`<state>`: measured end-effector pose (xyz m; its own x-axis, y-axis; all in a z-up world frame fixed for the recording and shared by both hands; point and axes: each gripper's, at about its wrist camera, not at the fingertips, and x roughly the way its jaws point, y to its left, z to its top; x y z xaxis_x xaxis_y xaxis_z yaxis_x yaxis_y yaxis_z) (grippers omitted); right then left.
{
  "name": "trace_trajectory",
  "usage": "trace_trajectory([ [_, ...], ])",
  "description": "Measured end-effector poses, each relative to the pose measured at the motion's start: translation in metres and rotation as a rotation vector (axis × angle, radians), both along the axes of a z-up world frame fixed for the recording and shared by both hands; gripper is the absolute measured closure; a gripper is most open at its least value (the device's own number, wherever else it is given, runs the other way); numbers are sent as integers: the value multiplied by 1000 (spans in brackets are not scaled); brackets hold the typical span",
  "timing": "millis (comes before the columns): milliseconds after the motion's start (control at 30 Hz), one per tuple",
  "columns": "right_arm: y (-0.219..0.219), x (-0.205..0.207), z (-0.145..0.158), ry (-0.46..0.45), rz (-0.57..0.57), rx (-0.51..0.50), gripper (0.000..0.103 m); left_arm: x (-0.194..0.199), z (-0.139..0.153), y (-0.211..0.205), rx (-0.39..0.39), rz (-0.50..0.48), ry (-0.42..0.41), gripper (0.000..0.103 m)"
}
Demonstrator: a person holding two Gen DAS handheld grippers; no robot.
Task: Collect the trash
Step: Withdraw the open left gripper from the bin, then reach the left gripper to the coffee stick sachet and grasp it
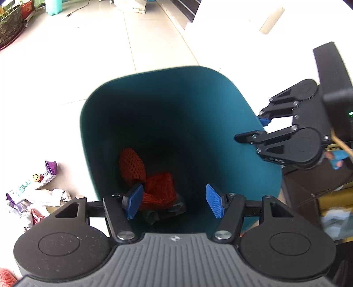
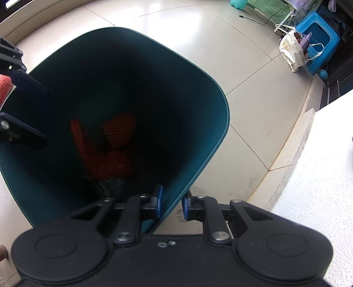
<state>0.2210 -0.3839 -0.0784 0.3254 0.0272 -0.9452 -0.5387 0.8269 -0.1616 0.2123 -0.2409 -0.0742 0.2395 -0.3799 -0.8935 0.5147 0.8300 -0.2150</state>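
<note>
A dark teal trash bin stands on the pale tiled floor; it also shows in the right wrist view. Inside lie an orange foam net, a red crumpled bag and dark wrappers. My left gripper is open and empty over the bin's mouth. My right gripper is shut on the bin's rim, one pad inside and one outside; it shows in the left wrist view at the bin's right edge. Loose wrappers lie on the floor left of the bin.
A white surface with a stone edge lies to the right of the bin. A blue stool and a white bag stand far off. A plant pot and a teal bottle stand at the far left.
</note>
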Motion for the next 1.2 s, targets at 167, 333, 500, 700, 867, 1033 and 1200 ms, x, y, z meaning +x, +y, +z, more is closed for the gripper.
trace_trajectory([
  [167, 3, 0, -2, 7, 4, -17, 86, -13, 17, 25, -14, 47, -42, 41],
  [333, 8, 3, -3, 17, 1, -37, 87, -14, 28, 59, 0, 116, -87, 41],
  [500, 15, 6, -5, 24, -18, -44, 88, -13, 22, 96, 3, 187, -90, 41],
  [700, 15, 9, -12, 28, -33, -51, 88, -8, 19, 147, 50, 259, -85, 35],
  [867, 16, 6, -12, 32, 12, -58, 88, -1, 5, 180, 120, 304, -88, 35],
  [1033, 9, 7, -9, 33, -9, -23, 88, 9, -13, 214, 173, 347, -70, 35],
  [1200, 1, 5, -8, 17, -47, 13, 89, 22, -44, 245, 217, 419, -32, 35],
])
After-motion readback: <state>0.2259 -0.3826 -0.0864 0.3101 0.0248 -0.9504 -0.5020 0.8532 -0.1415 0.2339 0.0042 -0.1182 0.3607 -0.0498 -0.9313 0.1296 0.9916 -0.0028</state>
